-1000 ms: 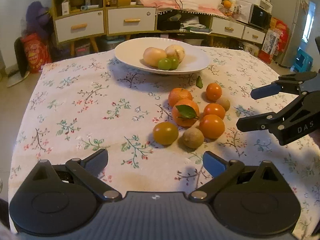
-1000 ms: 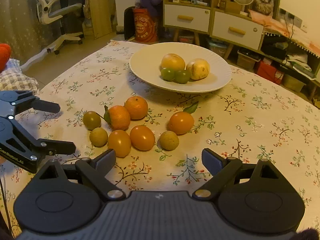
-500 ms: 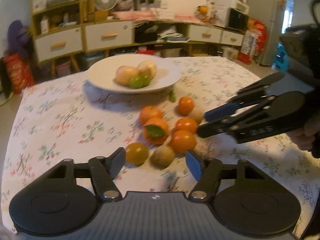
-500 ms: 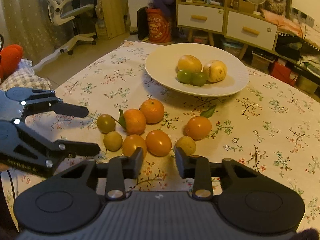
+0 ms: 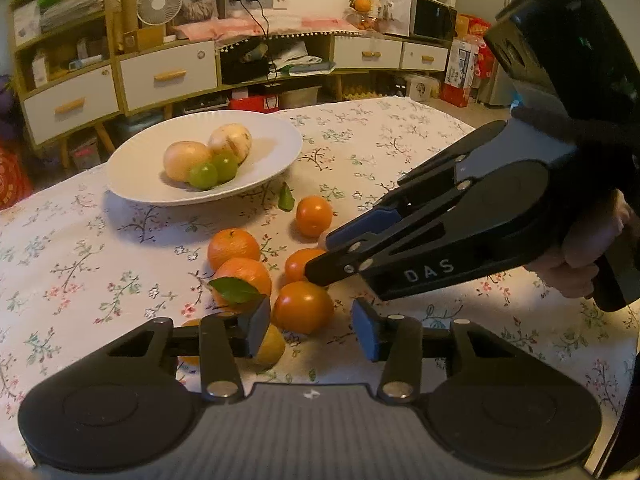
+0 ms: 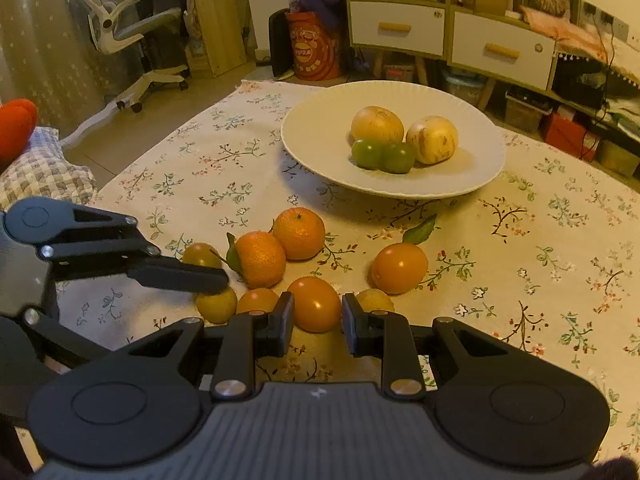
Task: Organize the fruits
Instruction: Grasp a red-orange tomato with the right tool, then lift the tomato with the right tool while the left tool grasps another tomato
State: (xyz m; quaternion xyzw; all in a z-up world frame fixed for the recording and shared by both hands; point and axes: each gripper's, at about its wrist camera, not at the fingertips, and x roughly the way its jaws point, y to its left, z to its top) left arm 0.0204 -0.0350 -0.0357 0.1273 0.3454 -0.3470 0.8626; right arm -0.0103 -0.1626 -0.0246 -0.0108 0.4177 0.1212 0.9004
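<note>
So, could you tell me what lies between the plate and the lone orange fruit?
A green leaf, lying on the cloth; both wrist views show it.

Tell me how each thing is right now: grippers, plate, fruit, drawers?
Left gripper: part open, jaws just been closing, gripping nothing yet.
Right gripper: shut.
Plate: upright, holding four fruits.
Loose fruits: lying on the tablecloth.
Drawers: closed.
</note>
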